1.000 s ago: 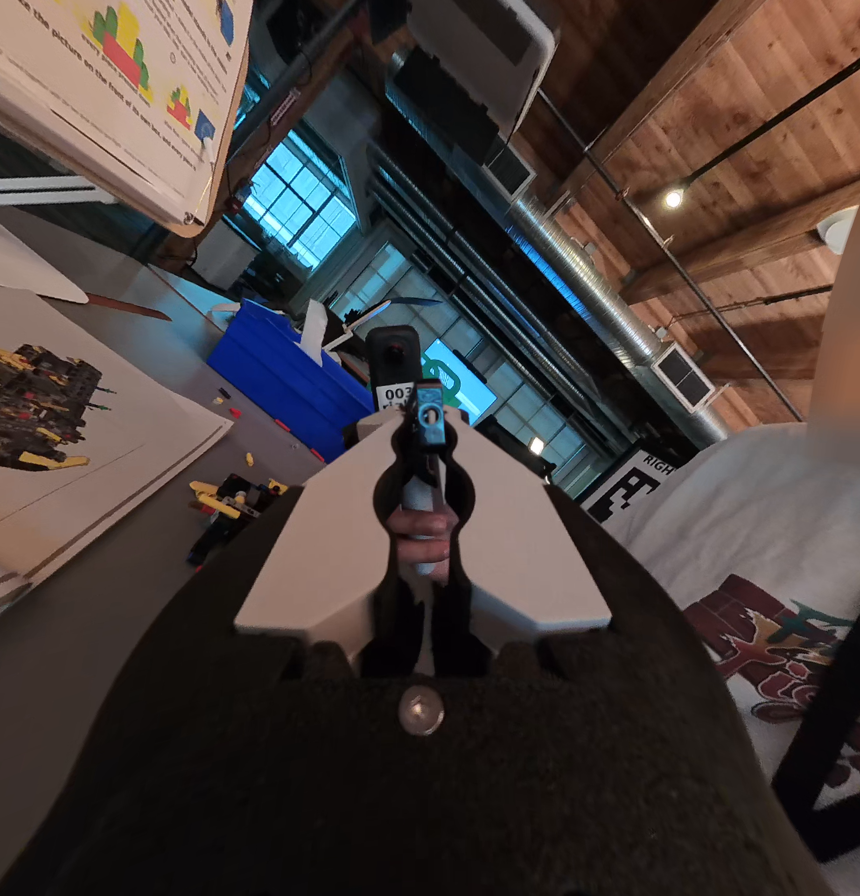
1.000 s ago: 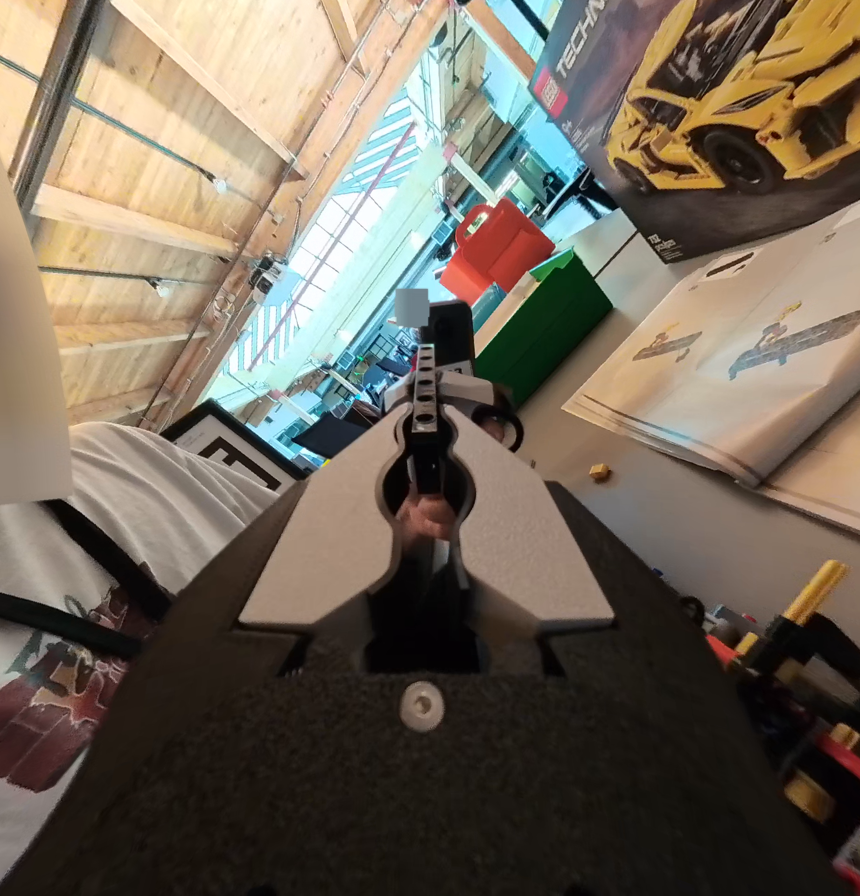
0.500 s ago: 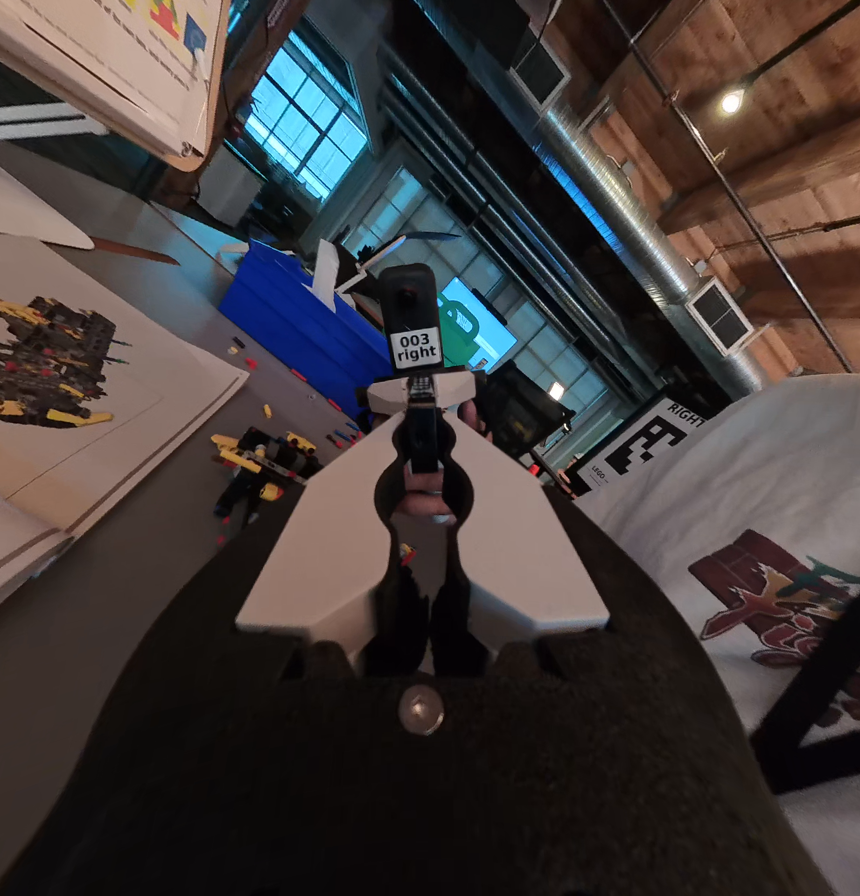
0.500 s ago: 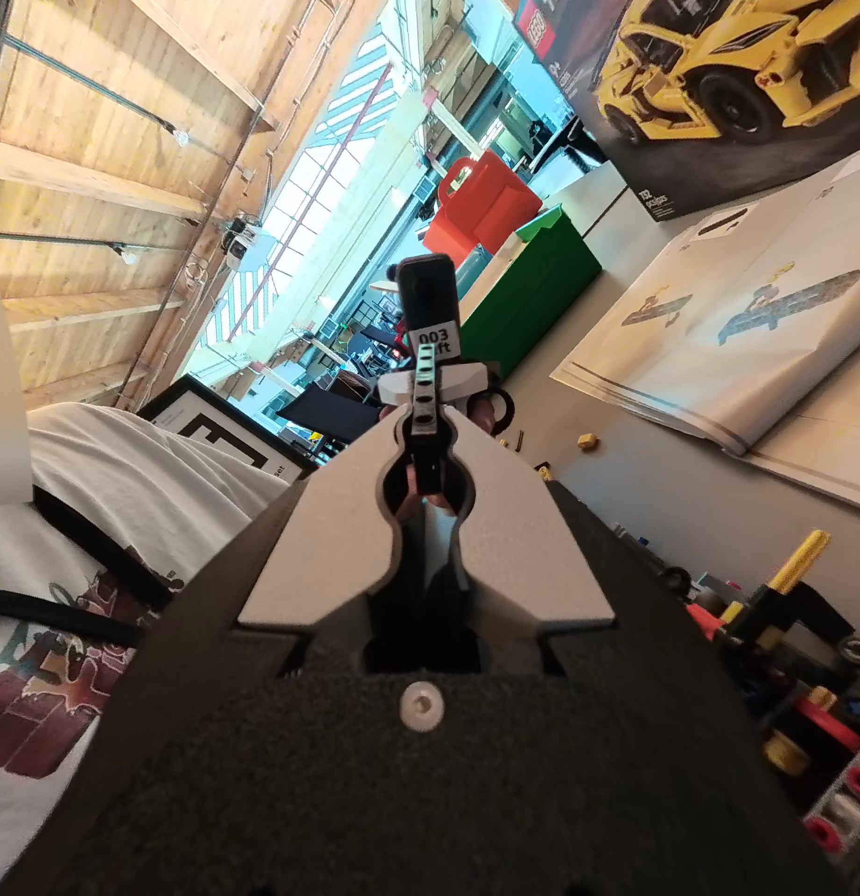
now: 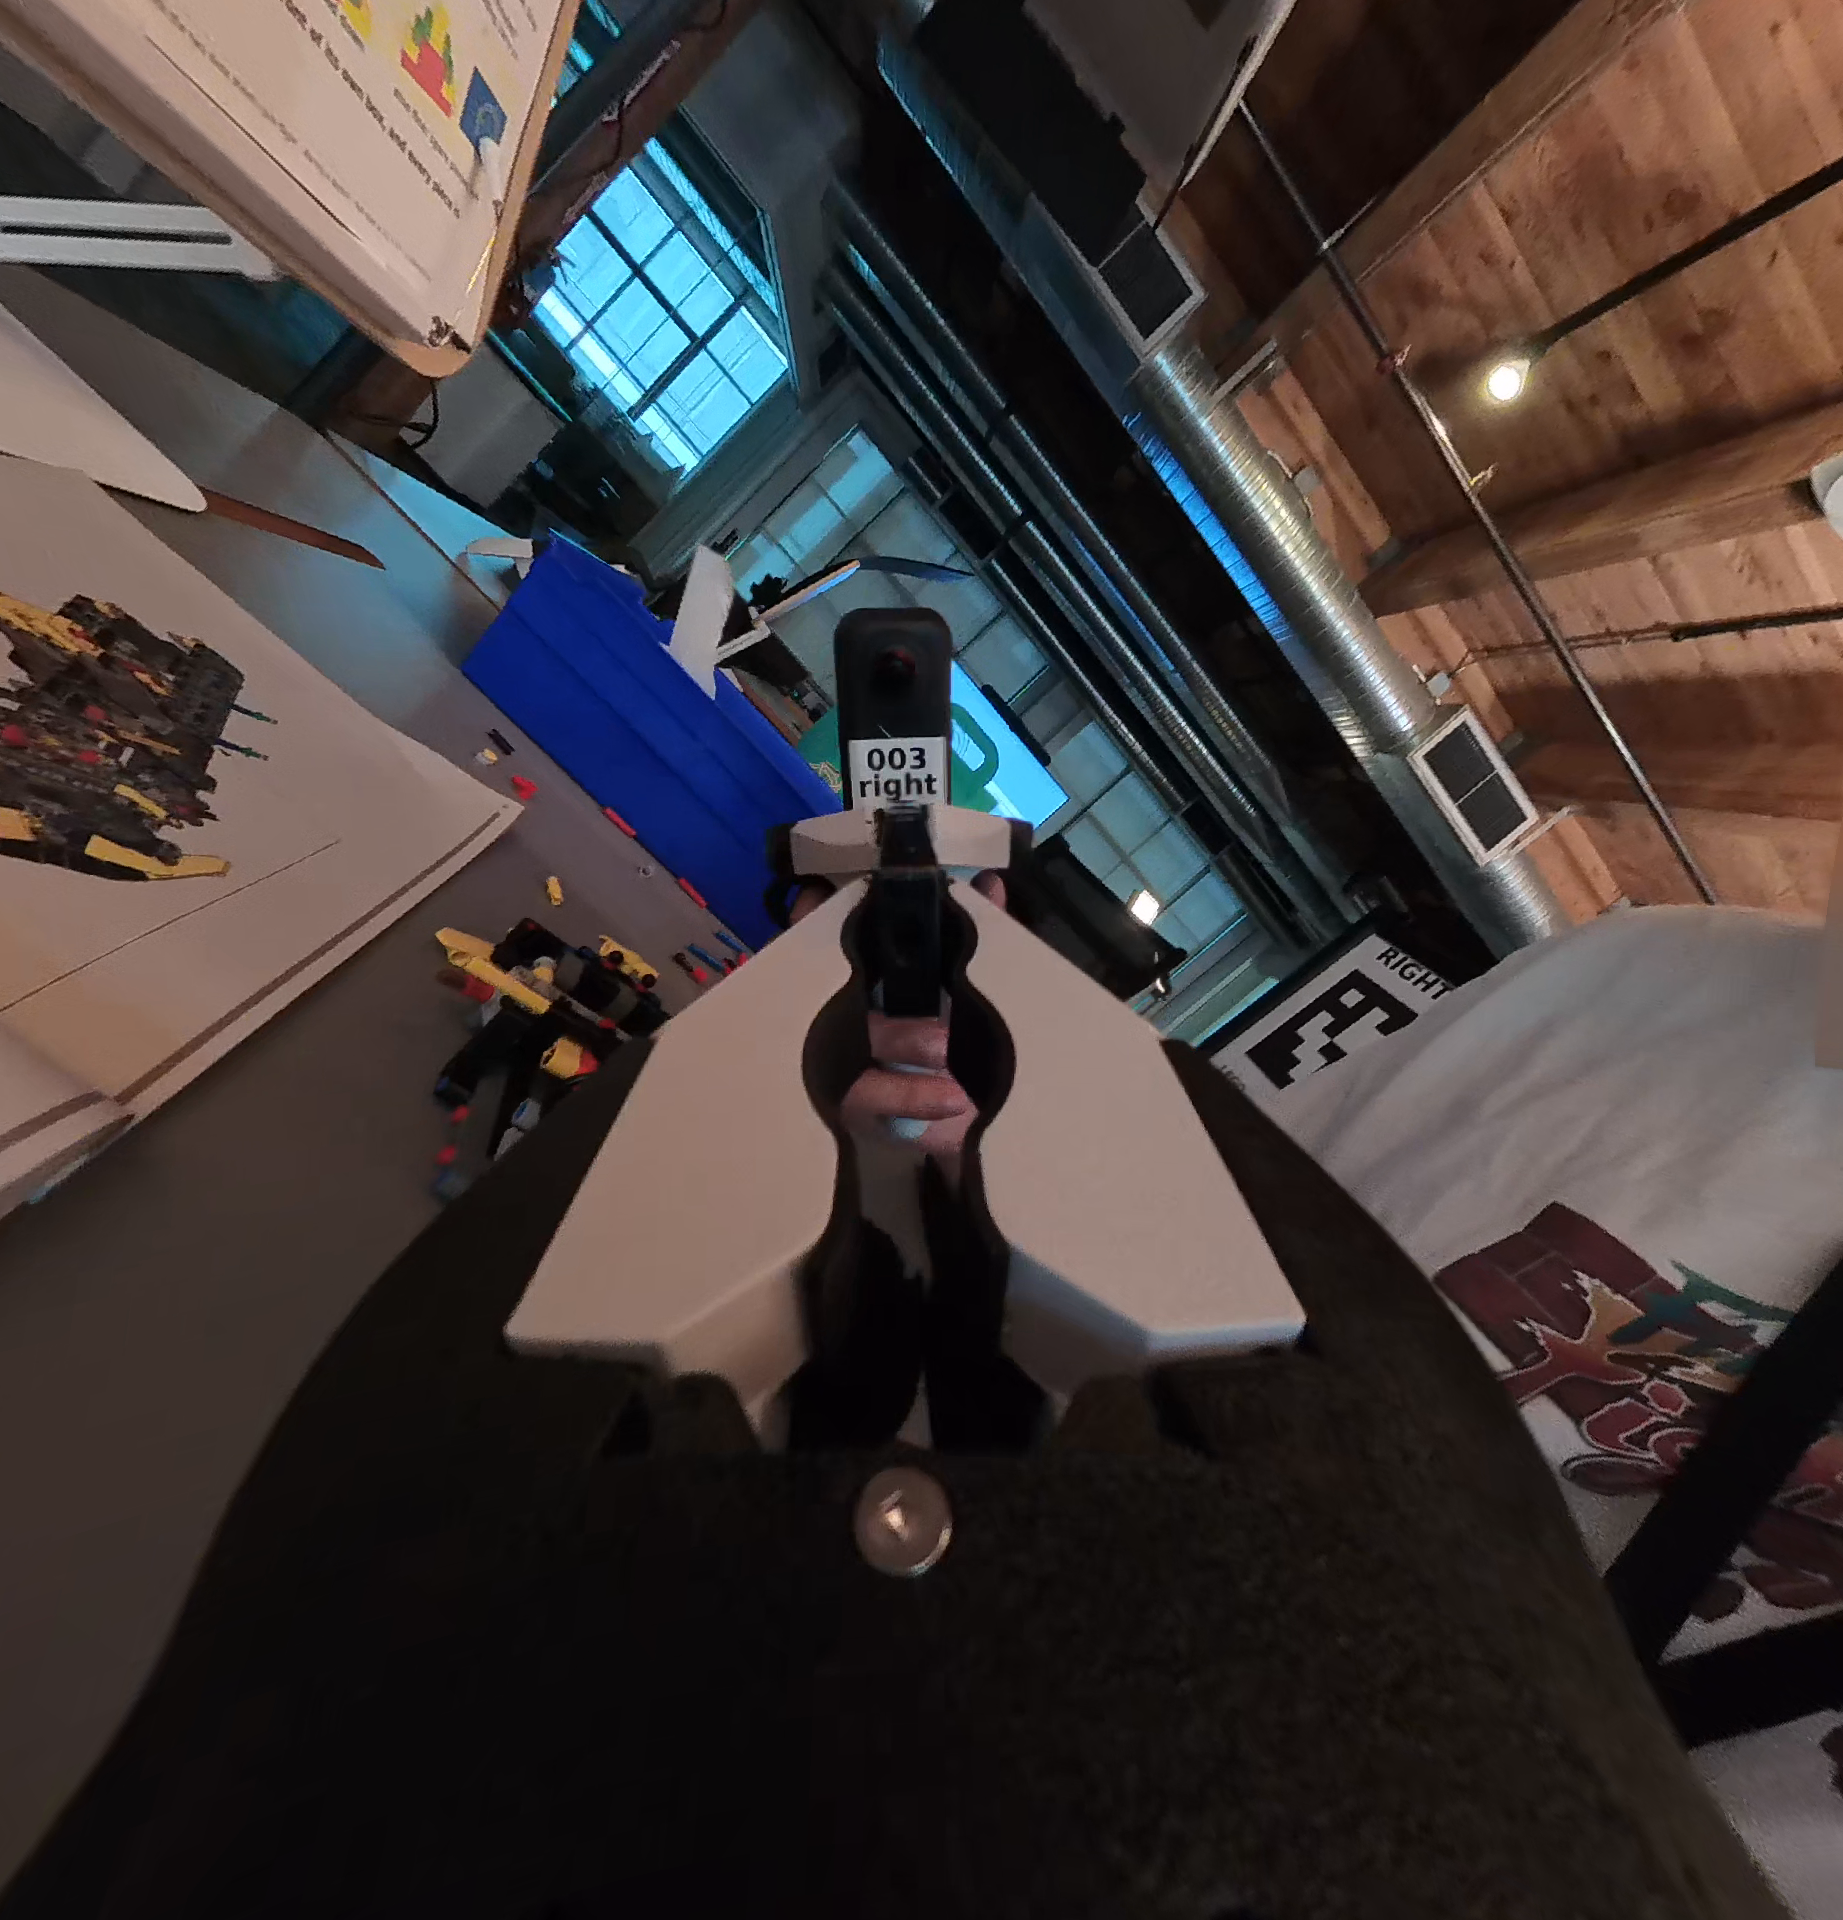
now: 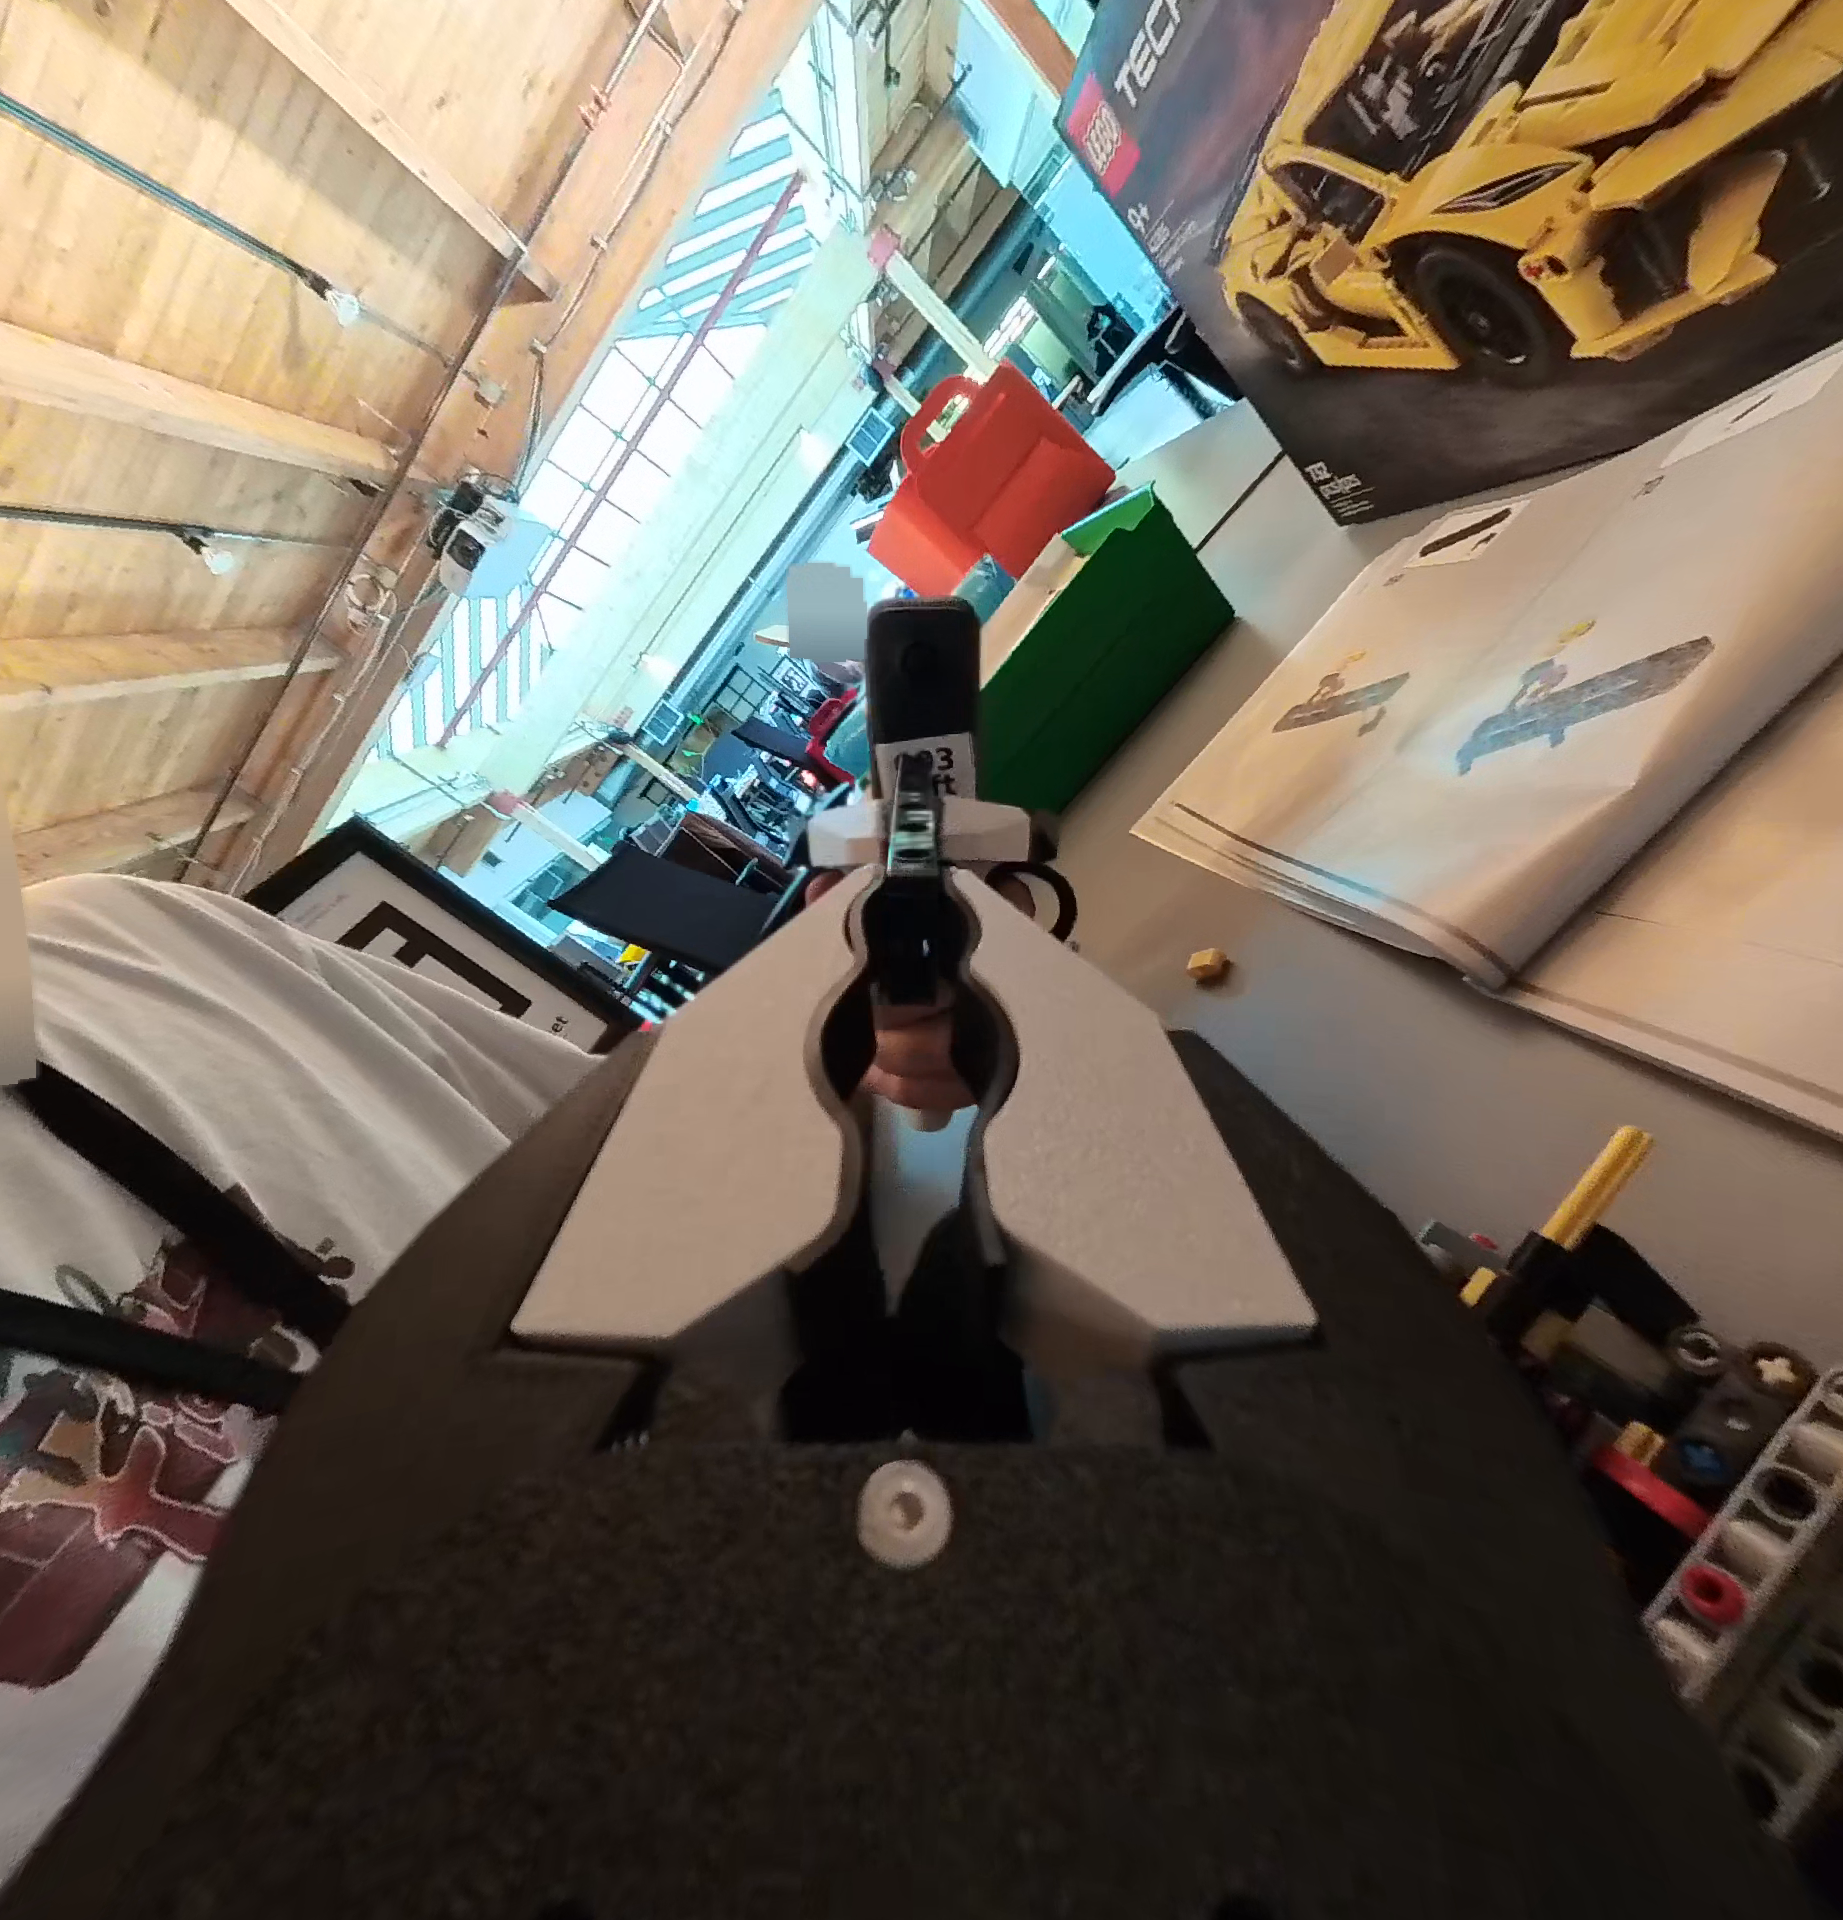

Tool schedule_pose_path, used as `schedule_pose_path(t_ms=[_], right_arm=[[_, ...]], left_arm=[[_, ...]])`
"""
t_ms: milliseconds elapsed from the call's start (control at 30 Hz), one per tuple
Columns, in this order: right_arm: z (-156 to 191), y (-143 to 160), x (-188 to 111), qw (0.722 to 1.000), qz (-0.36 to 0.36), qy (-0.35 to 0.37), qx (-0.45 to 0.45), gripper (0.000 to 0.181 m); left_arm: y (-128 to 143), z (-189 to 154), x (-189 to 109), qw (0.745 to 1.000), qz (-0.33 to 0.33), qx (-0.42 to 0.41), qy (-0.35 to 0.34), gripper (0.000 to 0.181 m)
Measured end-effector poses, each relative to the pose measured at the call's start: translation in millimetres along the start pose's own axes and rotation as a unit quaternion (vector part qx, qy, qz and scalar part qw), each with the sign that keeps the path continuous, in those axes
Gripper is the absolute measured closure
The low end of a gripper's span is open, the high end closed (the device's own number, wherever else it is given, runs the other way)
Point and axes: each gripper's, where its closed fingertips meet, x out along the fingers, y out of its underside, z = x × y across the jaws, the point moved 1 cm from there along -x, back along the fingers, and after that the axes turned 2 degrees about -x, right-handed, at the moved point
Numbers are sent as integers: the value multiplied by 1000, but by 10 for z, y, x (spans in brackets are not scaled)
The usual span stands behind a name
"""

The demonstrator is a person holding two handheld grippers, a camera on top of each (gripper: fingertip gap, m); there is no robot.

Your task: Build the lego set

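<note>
In the left wrist view my left gripper [image 5: 904, 914] is shut on a small black lego piece [image 5: 904, 961] held in the air. My right gripper [image 5: 901, 844] faces it tip to tip, almost touching. In the right wrist view my right gripper [image 6: 909, 904] is shut on a black beam with holes [image 6: 909, 935], seen end-on, and the left gripper [image 6: 917, 831] sits right at its far end. Whether the two pieces are joined is hidden between the fingertips. A black and yellow part-built model [image 5: 543, 997] lies on the grey table and also shows in the right wrist view [image 6: 1623, 1340].
Open instruction booklets [image 5: 169, 790] [image 6: 1519, 748] lie on the table. A blue bin [image 5: 636, 717], a green bin [image 6: 1093, 665], a red container [image 6: 990, 478] and the set's box [image 6: 1468, 208] stand at the edges. Loose small pieces [image 5: 522, 784] [image 6: 1206, 964] are scattered. A person in a white shirt [image 5: 1519, 1091] stands close. My two grippers' fingertips are within a few centimetres of each other.
The two grippers have come closer until their tips meet. The blue piece seen at the left gripper's tip a second ago no longer shows. Both views tilted slightly.
</note>
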Motion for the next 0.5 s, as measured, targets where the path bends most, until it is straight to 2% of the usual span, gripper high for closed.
schedule_pose_path(t_ms=[133, 400, 500], right_arm=[[34, 66, 42, 1000, 13, -10, -1, 175], [46, 11, 57, 1000, -4, -10, -5, 175], [-1, -1, 32, 999, -4, 24, -44, 172]], left_arm=[[-38, -27, -37, 1000, 1, 18, 0, 173], [-50, -52, -40, 999, 5, 32, -5, 173], [-112, -59, -109, 997, 6, 77, -25, 174]])
